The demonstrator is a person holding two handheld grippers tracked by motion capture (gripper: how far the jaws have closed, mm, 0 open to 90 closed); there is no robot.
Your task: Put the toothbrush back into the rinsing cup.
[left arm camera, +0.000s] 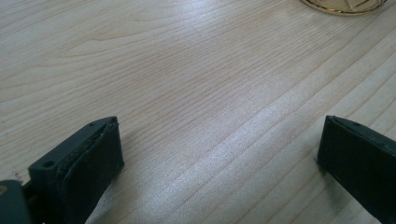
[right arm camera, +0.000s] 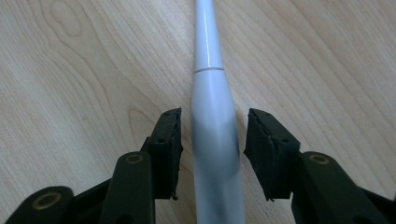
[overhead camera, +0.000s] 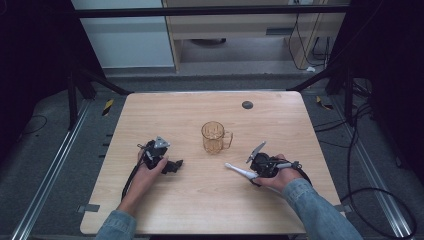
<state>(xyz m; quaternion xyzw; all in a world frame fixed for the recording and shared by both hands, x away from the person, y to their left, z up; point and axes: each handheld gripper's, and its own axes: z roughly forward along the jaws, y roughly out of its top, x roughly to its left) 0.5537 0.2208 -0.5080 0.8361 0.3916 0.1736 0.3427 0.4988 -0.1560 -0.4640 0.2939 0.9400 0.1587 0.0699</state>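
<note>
The right tongs straddled a slim white plastic wand-like tool lying on the pale wooden table, jaws set either side of its thicker handle with small gaps showing, so not yet clamped. The step in hand looked like taking hold of that tool. To do it well, the jaws should have closed squarely on the broad part of the handle, centred, since the smooth rounded body could slip or roll. The left tongs rested released and empty over bare wood, near the amber transparent plastic mug standing upright mid-table.
</note>
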